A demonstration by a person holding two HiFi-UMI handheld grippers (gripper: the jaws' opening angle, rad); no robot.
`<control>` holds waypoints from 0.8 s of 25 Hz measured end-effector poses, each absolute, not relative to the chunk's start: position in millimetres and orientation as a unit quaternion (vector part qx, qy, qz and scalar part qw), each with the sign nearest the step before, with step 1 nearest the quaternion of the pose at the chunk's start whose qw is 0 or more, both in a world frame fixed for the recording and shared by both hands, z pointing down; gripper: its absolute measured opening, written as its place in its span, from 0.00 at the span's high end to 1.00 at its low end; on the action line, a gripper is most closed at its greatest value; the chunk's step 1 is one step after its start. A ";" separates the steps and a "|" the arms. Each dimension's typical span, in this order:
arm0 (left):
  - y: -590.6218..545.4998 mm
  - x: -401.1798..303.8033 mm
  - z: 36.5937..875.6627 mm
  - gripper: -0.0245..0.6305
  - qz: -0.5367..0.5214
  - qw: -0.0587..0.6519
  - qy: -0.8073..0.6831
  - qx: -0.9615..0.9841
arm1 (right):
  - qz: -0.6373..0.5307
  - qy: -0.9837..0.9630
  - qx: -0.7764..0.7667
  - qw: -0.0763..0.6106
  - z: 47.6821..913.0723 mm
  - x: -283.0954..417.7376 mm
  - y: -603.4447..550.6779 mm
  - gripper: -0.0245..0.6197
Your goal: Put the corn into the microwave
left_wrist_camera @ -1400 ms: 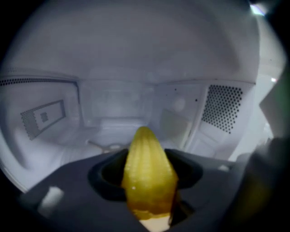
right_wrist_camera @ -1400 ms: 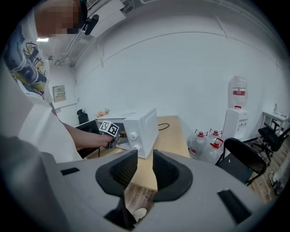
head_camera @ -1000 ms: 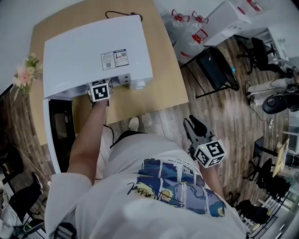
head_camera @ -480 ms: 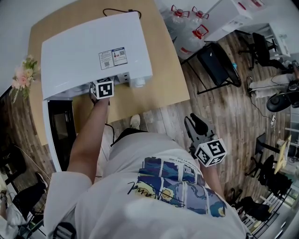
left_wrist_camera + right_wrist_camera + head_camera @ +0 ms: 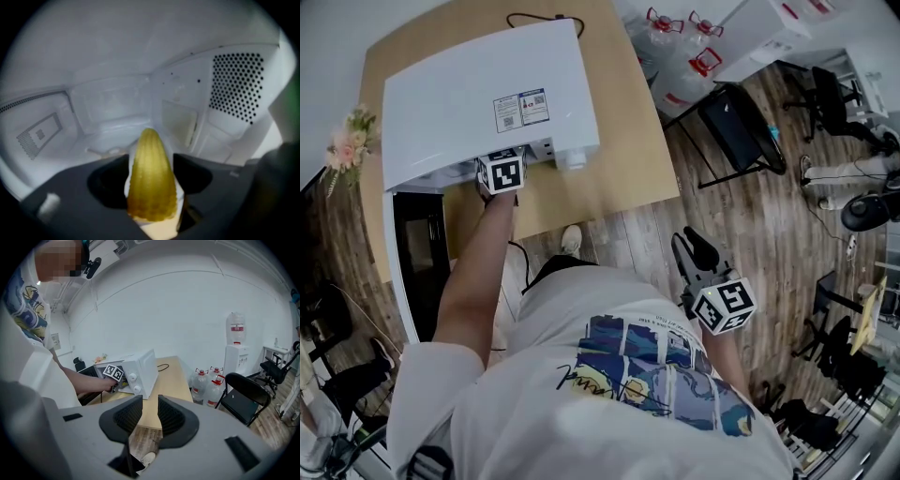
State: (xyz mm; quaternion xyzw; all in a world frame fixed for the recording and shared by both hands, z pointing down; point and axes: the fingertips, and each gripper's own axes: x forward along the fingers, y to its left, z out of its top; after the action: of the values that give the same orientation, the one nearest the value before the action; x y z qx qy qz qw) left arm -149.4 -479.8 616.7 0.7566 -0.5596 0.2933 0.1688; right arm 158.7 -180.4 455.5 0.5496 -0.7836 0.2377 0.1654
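As the left gripper (image 5: 152, 185) opens its jaws inside the microwave (image 5: 112, 103), the corn (image 5: 151, 159) lies between them, tip inward; judged light, stiff, rounded, apt to roll, best held across its thick middle; right gripper (image 5: 145, 416) hangs open, empty

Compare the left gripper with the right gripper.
The left gripper reaches into the microwave; the right gripper hangs over the wood floor. The left gripper's jaws are opening with the corn between them; the right gripper's stand apart on nothing. Both have dark jaws.
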 end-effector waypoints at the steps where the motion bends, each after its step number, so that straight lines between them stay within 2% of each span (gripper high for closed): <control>1: -478.1 -150.4 614.3 0.50 0.292 0.168 -0.562 0.755 | 0.238 -0.785 0.548 0.165 455.5 160.2 -178.6 0.82; 20: -377.9 -167.9 572.5 0.50 0.257 0.167 -0.619 0.723 | 0.216 -0.825 0.499 0.151 449.9 184.9 -112.6 0.83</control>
State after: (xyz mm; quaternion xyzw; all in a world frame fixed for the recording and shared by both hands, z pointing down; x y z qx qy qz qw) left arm -167.9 -377.9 572.5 0.7232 -0.6188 0.2575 0.1667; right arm 184.9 -112.6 449.9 0.4993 -0.8253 0.2160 0.1514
